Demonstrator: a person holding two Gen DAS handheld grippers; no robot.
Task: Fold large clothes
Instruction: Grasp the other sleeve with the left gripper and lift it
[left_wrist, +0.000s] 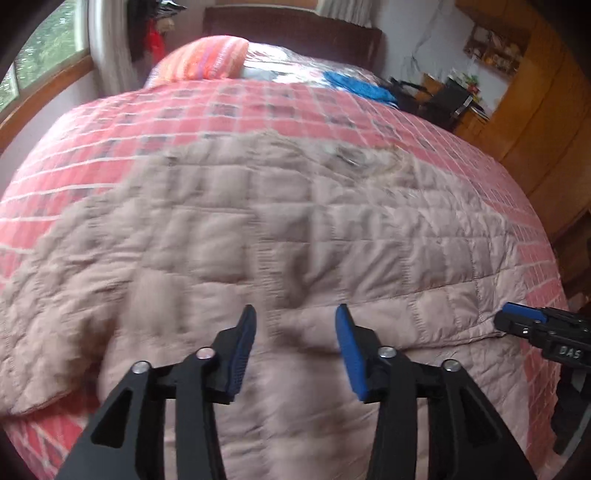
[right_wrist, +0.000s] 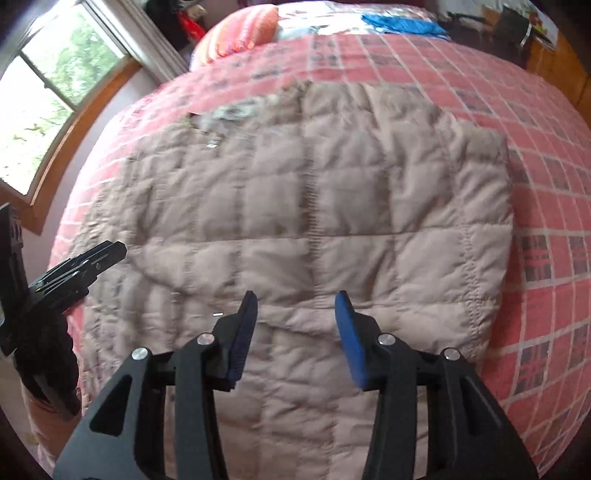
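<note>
A large dusty-pink quilted coat (left_wrist: 280, 236) lies spread on a bed, its fur-trimmed collar (left_wrist: 354, 158) toward the headboard. In the right wrist view the coat (right_wrist: 317, 206) has a straight right edge where a side lies folded in. My left gripper (left_wrist: 295, 314) hovers open over the coat's lower middle, nothing between its blue pads. My right gripper (right_wrist: 295, 299) is open too, above the lower part of the coat. Each gripper shows at the edge of the other's view: the right one (left_wrist: 524, 321) at the coat's right hem, the left one (right_wrist: 107, 254) at its left side.
The bed carries a pink checked bedspread (left_wrist: 369, 107), an orange striped pillow (left_wrist: 207, 59) and a blue cloth (left_wrist: 358, 86) near the dark headboard. A window (right_wrist: 48, 92) is on the left. Wooden cabinets (left_wrist: 535, 110) and a cluttered desk stand on the right.
</note>
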